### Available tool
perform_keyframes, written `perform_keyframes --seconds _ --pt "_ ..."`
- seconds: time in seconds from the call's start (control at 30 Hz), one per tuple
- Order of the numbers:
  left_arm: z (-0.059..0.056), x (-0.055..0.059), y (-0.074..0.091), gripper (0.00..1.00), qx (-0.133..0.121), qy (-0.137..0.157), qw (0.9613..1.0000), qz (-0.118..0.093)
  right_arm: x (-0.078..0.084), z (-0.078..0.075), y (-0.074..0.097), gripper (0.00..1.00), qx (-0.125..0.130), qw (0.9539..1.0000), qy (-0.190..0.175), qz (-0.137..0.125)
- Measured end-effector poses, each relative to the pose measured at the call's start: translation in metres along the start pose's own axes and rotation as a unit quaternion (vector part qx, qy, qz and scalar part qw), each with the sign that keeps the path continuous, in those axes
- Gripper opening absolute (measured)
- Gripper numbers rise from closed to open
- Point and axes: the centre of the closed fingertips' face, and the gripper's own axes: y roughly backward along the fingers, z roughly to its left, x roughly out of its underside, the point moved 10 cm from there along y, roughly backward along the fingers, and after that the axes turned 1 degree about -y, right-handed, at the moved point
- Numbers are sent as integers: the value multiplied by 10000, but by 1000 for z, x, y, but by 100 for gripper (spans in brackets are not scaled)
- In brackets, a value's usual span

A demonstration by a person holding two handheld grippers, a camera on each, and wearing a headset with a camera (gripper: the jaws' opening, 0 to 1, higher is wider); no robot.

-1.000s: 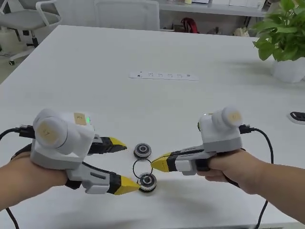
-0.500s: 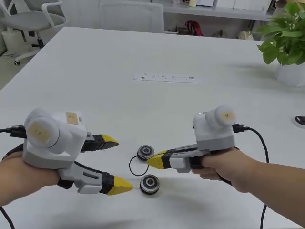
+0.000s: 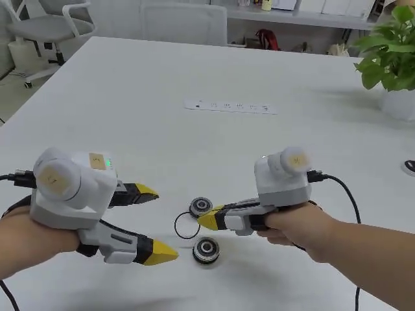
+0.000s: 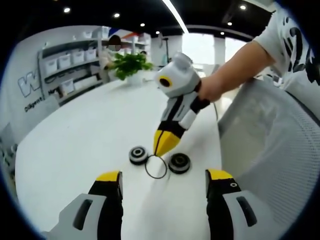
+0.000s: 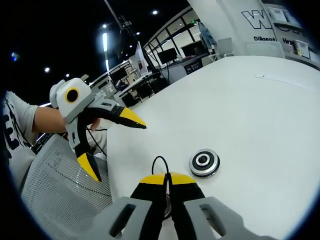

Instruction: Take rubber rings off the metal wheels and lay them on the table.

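Head view: right gripper (image 3: 202, 221) fingers pinch the rubber ring (image 3: 176, 226); left gripper (image 3: 162, 223) fingers open. Best laid flat, clear of the metal wheels (image 3: 206, 250).

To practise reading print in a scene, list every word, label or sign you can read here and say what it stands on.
"W": large letter on the far wall, cut off.
"Diligent": small line beneath that letter; what follows is unreadable.
Power strip markings: too small to read.
Sticker on the left gripper: blurred.
Shirt print: unreadable.
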Motion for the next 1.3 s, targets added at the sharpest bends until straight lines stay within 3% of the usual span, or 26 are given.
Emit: perform_keyframes --seconds 0.3,0.63,1.03,1.3 --pt "1 2 1 68 -25 8 10000 2 4 -1 -9 0 261 9993 170 184" --pt "0 3 1 68 -15 -7 10000 32 6 -2 -15 0 373 9983 339 291" --pt "1 3 1 67 -11 0 10000 72 5 -3 -11 9 417 9984 343 182" --pt "0 0 -2 67 25 13 10000 71 1 0 0 11 316 9990 310 40"
